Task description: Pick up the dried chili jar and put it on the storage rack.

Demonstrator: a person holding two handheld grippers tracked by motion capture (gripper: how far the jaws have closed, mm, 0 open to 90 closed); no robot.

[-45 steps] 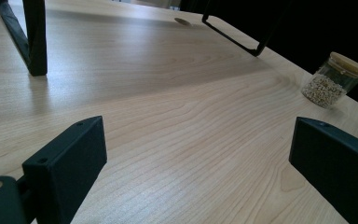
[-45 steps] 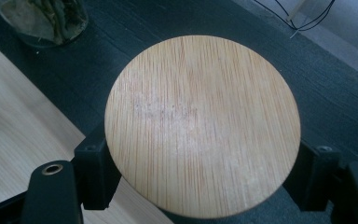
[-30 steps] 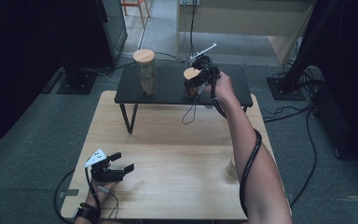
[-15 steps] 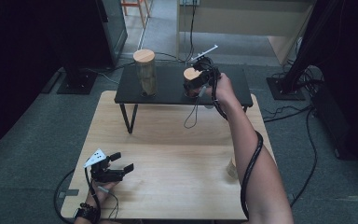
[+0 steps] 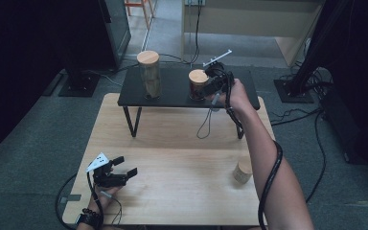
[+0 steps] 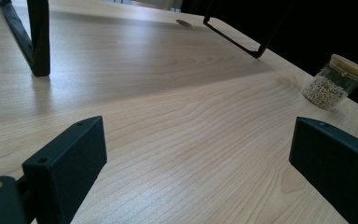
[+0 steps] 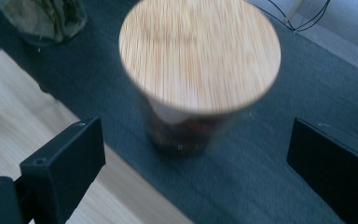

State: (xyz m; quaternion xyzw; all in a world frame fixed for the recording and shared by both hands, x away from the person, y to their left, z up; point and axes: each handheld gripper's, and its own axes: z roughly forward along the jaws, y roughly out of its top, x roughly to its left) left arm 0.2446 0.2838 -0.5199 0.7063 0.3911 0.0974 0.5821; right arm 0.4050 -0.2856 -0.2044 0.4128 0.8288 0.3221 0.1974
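The right gripper is at the black raised shelf, just beside a short glass jar with a bamboo lid that stands upright on the shelf. Its jaws have just been opening and now stand wide apart; in the right gripper view the jar is ahead of them and free, with no pad touching it. The picture is blurred there, so I can only say the jar seems to hold something dark and reddish. A taller jar with a wooden lid stands on the left part of the same shelf, well apart. The left gripper rests low over the wooden table near its front left corner, jaws apart with nothing between them. A small jar of pale grains stands near the right edge of the table.
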